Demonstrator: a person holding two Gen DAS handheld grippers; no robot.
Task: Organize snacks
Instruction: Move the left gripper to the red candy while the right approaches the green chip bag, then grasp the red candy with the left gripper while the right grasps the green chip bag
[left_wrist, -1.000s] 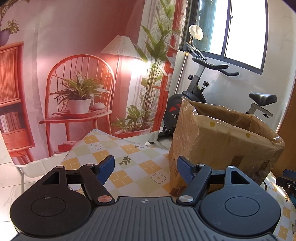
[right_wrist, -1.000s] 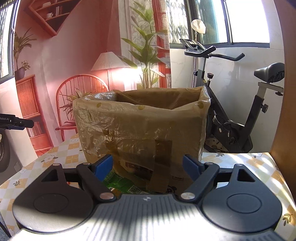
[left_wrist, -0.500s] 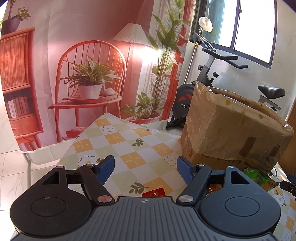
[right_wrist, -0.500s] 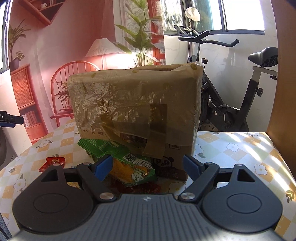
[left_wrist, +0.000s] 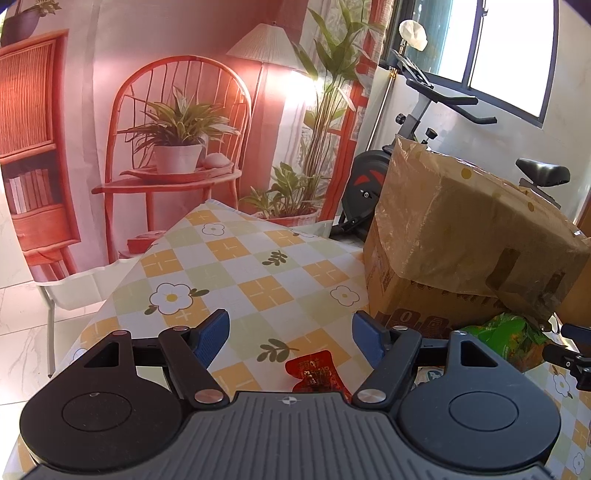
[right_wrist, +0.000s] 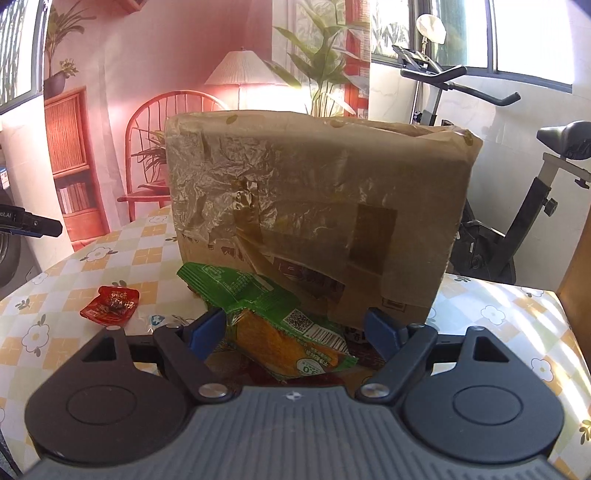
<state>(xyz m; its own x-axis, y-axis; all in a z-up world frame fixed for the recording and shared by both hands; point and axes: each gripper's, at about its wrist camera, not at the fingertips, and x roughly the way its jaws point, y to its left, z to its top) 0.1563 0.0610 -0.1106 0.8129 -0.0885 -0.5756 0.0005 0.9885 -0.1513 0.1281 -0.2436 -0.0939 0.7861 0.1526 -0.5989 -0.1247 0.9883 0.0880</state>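
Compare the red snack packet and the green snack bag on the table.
The red snack packet is small and crumpled; the green snack bag is far bigger and longer. The packet lies apart in the open; the bag lies against the cardboard box. Both rest on the checked tablecloth, ungripped.

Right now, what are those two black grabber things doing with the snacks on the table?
A person holds a gripper in each hand, tidying snacks. Both have their jaws open and hold nothing. The right gripper is low over the green pack, which lies against the box. The left gripper is near the red pack on the table. Neither pack has been picked up.
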